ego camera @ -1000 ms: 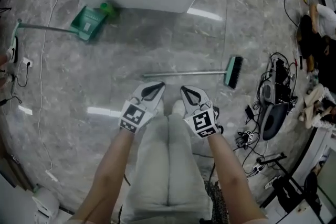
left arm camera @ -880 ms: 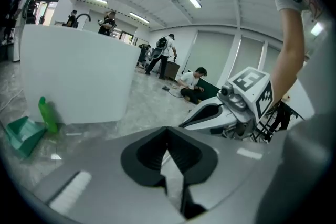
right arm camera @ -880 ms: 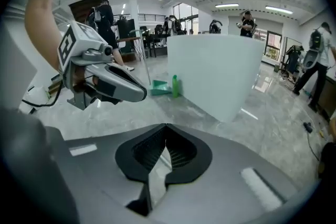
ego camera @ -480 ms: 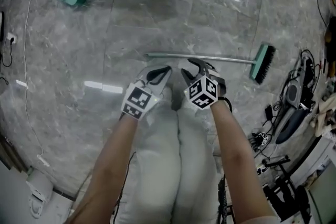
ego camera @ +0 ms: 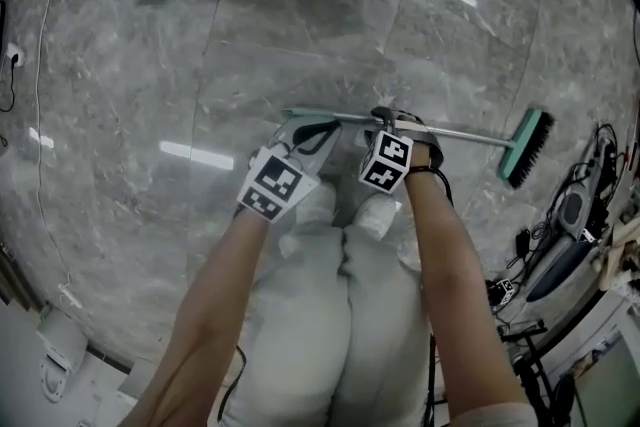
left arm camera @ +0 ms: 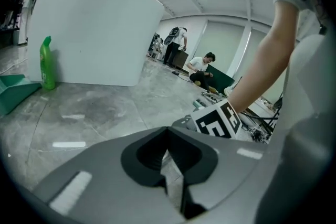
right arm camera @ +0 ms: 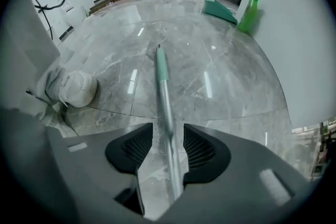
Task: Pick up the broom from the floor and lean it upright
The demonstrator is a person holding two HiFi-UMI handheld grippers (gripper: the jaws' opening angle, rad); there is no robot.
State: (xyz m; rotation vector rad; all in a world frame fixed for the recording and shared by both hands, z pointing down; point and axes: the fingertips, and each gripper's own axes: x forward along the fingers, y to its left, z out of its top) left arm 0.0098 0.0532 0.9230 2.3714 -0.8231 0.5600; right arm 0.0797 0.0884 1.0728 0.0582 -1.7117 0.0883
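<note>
Grey marble-patterned floor point(ego camera: 300, 25) carries the long broom with a silvery metal handle, a green grip end and a green head of dark bristles point(ego camera: 462, 131). It lies flat just in front of the person's feet, with its head to the right in the head view. The right gripper point(ego camera: 392, 118) points down over the handle. Its jaws have just been opening and stand apart with the shaft point(right arm camera: 165, 102) running between them, and no pad visibly presses on it, so nothing is pinched yet. The left gripper point(ego camera: 312, 129) hangs just beside it, nearer the grip end, with its jaws together on nothing. To do the grasp well, the right gripper should probably sink until the shaft sits deep against the ribbed pads, centred, and then close square across it. A smooth round tube is likely to roll or slide out of a tip-only pinch. The hold is well away from the bristle head, so that end will likely sag. It seems safer to raise the grip end first and let the bristles pivot on the floor. The left gripper would need to open before it could steady the handle.
</note>
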